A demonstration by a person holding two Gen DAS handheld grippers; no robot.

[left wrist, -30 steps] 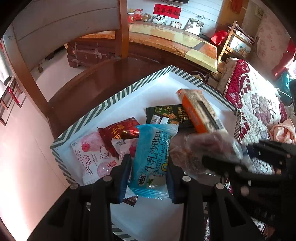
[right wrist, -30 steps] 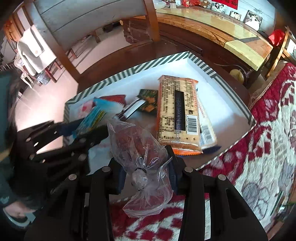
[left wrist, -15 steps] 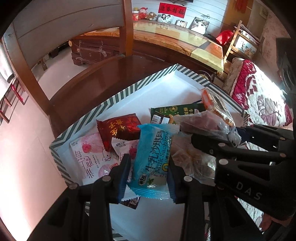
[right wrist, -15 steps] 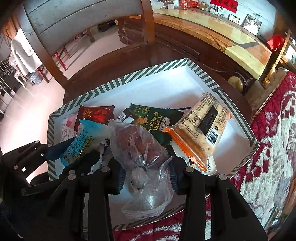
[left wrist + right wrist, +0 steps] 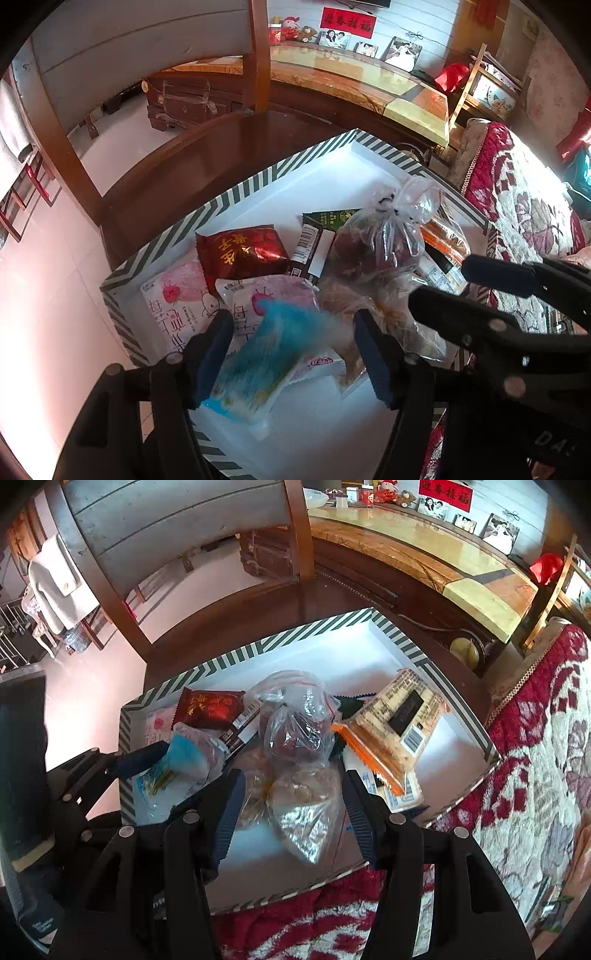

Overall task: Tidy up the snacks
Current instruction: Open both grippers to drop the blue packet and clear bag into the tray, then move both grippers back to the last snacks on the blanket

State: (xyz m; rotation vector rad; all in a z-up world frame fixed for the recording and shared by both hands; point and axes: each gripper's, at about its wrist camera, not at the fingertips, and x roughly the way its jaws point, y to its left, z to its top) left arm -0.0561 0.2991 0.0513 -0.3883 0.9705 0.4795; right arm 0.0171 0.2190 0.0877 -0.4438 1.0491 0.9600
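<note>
A white box with a green-striped rim [image 5: 258, 181] holds the snacks. My left gripper [image 5: 293, 350] hangs over its near left corner, jaws opening. A blue milk-snack packet [image 5: 273, 350] is blurred between them, free of the pads, over pink strawberry packets [image 5: 173, 306]. My right gripper [image 5: 293, 805] is over the box's near side, jaws opening too. A clear knotted bag of dark red snacks [image 5: 299, 723] lies just beyond its fingers. A second clear bag with brownish contents [image 5: 303, 794] lies between them, untouched. Also in the box are a red packet [image 5: 240, 251] and an orange cracker pack [image 5: 391, 731].
The box rests on a dark wooden chair seat [image 5: 177, 173] whose backrest [image 5: 166, 535] rises behind. A red floral bedspread [image 5: 535, 757] lies to the right and under the near rim. A long wooden counter [image 5: 424, 550] runs along the back wall. The two grippers are close together.
Both grippers have opened. The blue packet has slipped out of the left jaws and is dropping. The clear bag has left the right jaws and now lies in the box.
</note>
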